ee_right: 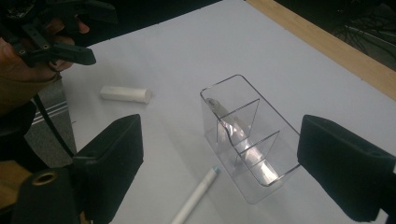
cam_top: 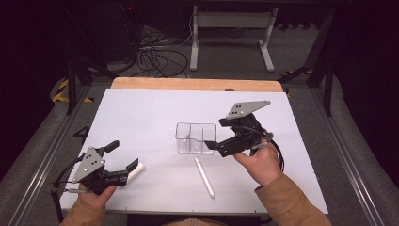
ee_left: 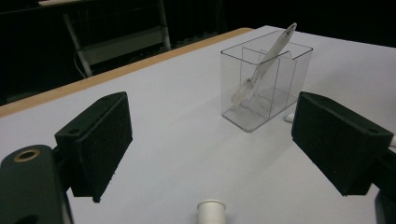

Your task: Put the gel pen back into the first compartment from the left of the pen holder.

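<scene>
A clear compartment box [cam_top: 195, 138] stands mid-table, with a whitish pen [ee_left: 264, 65] leaning inside one compartment. A second white pen [cam_top: 204, 176] lies flat on the table in front of the box. A short white cylinder [cam_top: 137, 170] lies at the front left, just off the tips of my left gripper [cam_top: 123, 155], which is open and holds nothing. My right gripper [cam_top: 217, 134] hovers open at the box's right side, nothing between its jaws. From the right gripper view the box [ee_right: 247, 135], the loose pen [ee_right: 196, 196] and the cylinder [ee_right: 126, 94] all show.
The white board [cam_top: 141, 113] has a wooden strip [cam_top: 197, 84] along its far edge. Beyond it the floor holds cables [cam_top: 160, 56] and a white table frame [cam_top: 230, 33]. Metal rails run along both sides of the table.
</scene>
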A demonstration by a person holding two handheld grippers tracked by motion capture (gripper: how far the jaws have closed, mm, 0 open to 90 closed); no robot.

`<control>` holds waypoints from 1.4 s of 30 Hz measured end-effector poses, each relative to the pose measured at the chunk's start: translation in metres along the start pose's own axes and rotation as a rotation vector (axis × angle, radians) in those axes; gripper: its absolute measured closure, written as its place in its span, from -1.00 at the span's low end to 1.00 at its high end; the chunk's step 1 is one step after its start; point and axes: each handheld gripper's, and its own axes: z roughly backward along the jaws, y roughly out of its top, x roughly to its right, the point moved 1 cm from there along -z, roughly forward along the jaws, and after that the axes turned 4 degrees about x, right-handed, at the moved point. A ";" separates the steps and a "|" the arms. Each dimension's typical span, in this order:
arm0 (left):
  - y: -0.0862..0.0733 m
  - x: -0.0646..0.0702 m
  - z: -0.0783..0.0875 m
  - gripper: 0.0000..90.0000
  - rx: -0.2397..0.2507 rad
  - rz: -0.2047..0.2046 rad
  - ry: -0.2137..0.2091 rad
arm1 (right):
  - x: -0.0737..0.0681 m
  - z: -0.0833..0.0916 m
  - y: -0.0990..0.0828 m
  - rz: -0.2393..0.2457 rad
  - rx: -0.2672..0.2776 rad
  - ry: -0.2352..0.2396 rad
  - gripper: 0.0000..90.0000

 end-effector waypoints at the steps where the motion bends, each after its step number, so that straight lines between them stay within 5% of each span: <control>1: 0.000 0.000 0.000 -0.71 0.000 0.000 0.000 | -0.001 0.000 -0.001 0.003 0.002 -0.003 -0.67; 19: 0.000 0.000 0.000 -0.71 -0.001 -0.001 -0.001 | -0.020 0.000 -0.019 -0.013 0.069 -0.058 -0.60; 25: 0.000 0.000 0.000 -0.71 -0.001 -0.004 -0.001 | -0.027 -0.003 -0.022 -0.005 0.069 -0.001 -0.28; 29: 0.000 0.000 0.000 -0.71 -0.001 -0.001 -0.001 | -0.031 -0.009 -0.026 -0.014 0.060 0.041 -0.33; 35: 0.000 0.000 0.000 -0.71 0.000 -0.002 -0.001 | -0.036 -0.013 -0.032 -0.005 0.085 -0.044 -0.62; 42: 0.000 0.000 0.000 -0.71 0.000 -0.002 -0.001 | -0.039 -0.013 -0.041 -0.033 0.098 -0.122 -0.58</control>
